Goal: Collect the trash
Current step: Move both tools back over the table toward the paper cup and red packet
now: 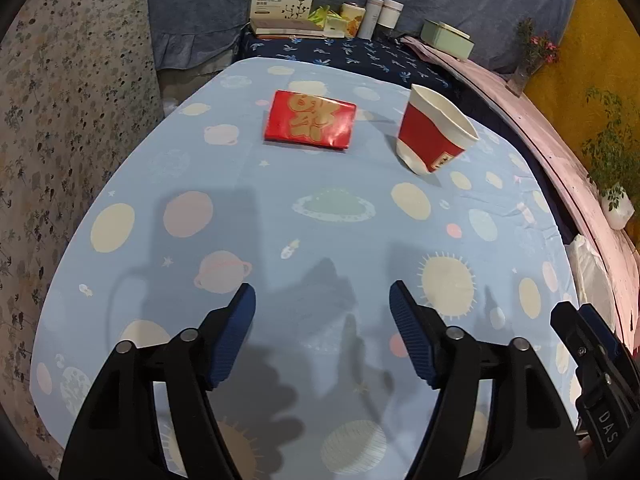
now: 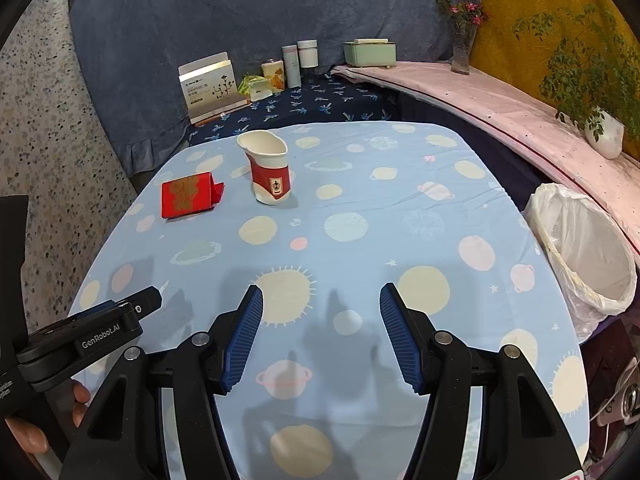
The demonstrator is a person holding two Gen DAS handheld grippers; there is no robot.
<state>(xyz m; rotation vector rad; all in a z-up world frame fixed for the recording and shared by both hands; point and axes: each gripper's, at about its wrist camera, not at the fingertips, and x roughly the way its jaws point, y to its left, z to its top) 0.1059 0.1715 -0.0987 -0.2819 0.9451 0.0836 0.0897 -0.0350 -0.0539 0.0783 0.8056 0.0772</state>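
A: While both grippers hang over the near end of the table [image 1: 132, 184], which step is this?

B: The approach, I'd say — nothing is picked up yet. The left gripper [image 1: 322, 304] has its fingers spread with only cloth showing between them, and the right gripper [image 2: 320, 304] is the same: fingers apart, nothing held.

A: Where's the trash?

B: Two pieces, both at the far end of the table. A crumpled red-and-white cup [image 2: 269, 174] stands upright, its rim squashed out of round. The flat red packet [image 2: 188, 197] lies just left of the cup, close but not touching it.

A: And the bin?

B: The bin [image 2: 586, 248], lined with a white bag, stands off the table's right edge, well apart from the cup.

A: So the next move?

B: Probably reach forward across the table. The cup looks easiest for the right gripper — fingers closing on its walls, gently, since dented paper gives. The packet lies flat on the cloth, so the left fingers would need to catch an edge; one end looks slightly lifted.
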